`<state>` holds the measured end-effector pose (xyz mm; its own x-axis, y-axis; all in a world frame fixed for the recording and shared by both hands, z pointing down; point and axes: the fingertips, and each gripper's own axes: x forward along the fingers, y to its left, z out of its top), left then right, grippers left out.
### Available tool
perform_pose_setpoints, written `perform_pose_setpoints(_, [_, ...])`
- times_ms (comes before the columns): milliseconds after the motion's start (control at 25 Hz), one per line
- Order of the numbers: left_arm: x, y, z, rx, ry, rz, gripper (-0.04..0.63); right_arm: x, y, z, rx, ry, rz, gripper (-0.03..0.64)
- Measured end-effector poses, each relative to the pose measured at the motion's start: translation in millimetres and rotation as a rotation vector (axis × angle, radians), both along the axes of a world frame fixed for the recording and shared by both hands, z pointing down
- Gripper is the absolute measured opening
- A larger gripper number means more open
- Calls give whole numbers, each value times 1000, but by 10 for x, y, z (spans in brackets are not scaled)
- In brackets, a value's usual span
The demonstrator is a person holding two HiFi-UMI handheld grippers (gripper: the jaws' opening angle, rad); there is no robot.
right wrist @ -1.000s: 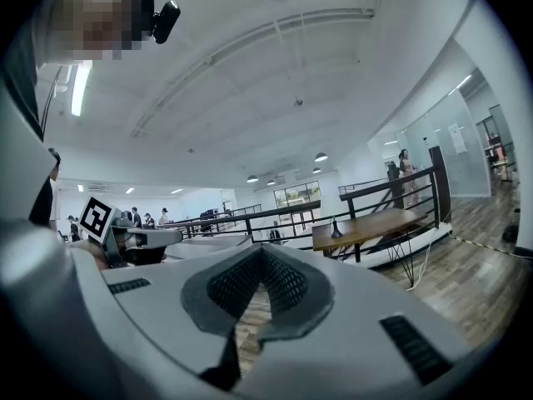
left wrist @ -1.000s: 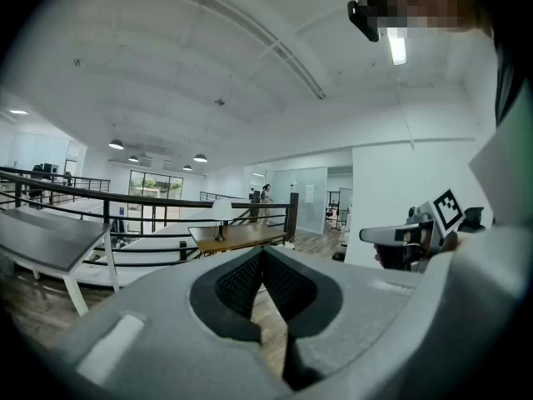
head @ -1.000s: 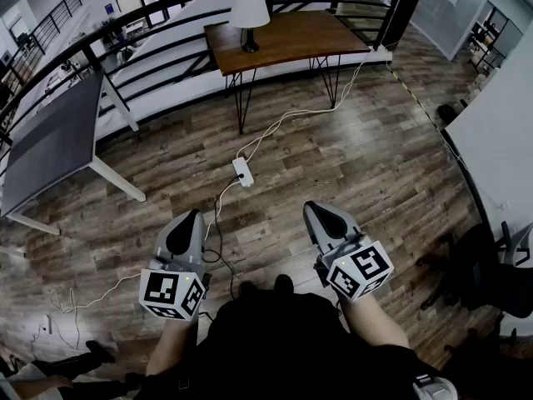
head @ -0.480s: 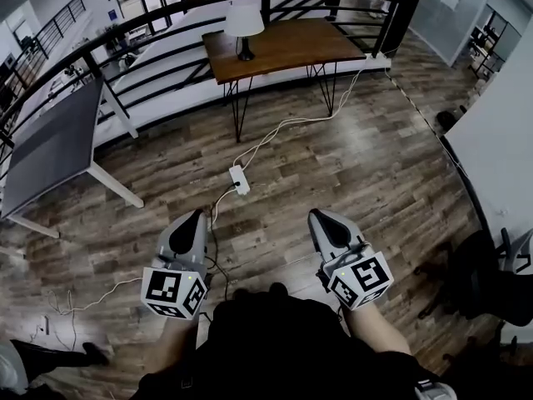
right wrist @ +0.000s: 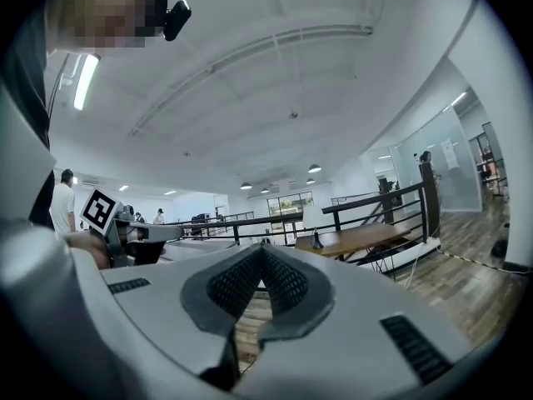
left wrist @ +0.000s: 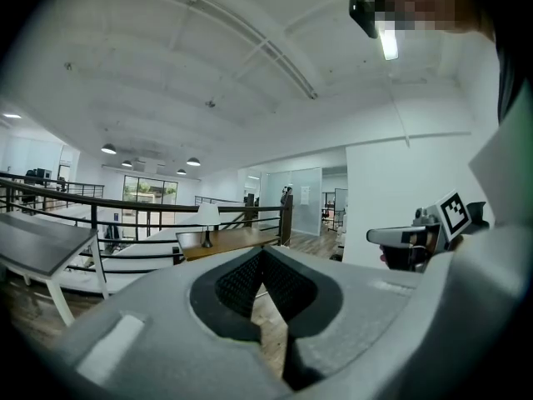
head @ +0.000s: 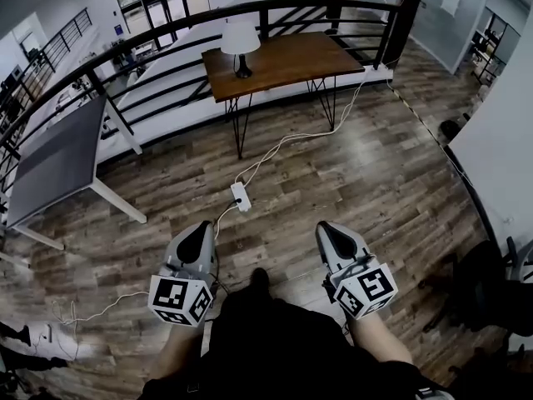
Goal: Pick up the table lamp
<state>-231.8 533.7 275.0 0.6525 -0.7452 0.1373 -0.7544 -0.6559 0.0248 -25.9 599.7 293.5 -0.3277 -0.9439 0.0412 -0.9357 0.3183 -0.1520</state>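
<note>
Approach stage, judging by the gap to be closed. Table lamp (head: 241, 48) upright on the left part of the wooden table (head: 291, 57), just in front of the black railing (head: 166, 17), well apart from both grippers across open plank floor. Left gripper (head: 200, 227) pressed together with nothing in it. Right gripper (head: 326, 226) likewise pinched closed and empty. Both pointing roughly level toward the table.

To do this well: keep heading straight at the table, stepping beside the white power strip (head: 241, 196) and its cable (head: 283, 140), not on them. Spread the jaws of the chosen gripper before arriving, not at the last instant. Aim for the thin dark stem under the white shade, never the shade itself, likely too wide and soft for a firm hold. Close squarely, lift straight up, and watch for any cord trailing from the base. Link between floor cable and lamp not readable from here.

Against a second ago: lamp and table lower in the head view, power strip nearer the gripper tips, more of the hall beyond the railing in sight, all consistent with steps forward. Grippers side by side as before, jaws still closed.
</note>
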Motion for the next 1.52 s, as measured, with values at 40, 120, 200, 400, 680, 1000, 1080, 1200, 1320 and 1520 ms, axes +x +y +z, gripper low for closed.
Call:
perform_pose_setpoints(40, [29, -45, 4, 3, 2, 0, 5, 23, -36, -4, 5, -5, -4, 13])
perform_pose_setpoints(120, [76, -162, 4, 9, 8, 0, 5, 51, -136, -17, 11, -15, -13, 13])
perform_pose_setpoints(200, [119, -315, 1, 12, 16, -1, 5, 71, -273, -23, 8, -18, -22, 14])
perform_pose_setpoints(400, [214, -830, 56, 7, 29, -10, 5, 73, -814, -12, 1, -29, -62, 14])
perform_pose_setpoints(680, [257, -1831, 49, 8, 49, -31, 5, -33, -1899, -147, 33, -7, -138, 14])
perform_pose_setpoints(1000, [318, -2949, -62, 6, 54, -16, 5, 31, -3082, -264, 31, -5, -134, 14])
perform_pose_setpoints(1080, [327, -3162, -86, 9, 43, -10, 5, 84, -3301, -252, 28, -12, -120, 14])
perform_pose_setpoints(1200, [355, -3499, -104, 7, 45, -13, 5, 205, -3610, -233, 19, -22, -101, 14])
perform_pose_setpoints(1320, [441, -3780, -63, 3, 38, -14, 5, 335, -3879, -183, 9, -14, -93, 14])
perform_pose_setpoints(1520, [729, -4226, -9, -14, 22, -22, 5, 617, -4348, -104, -8, -31, -103, 14])
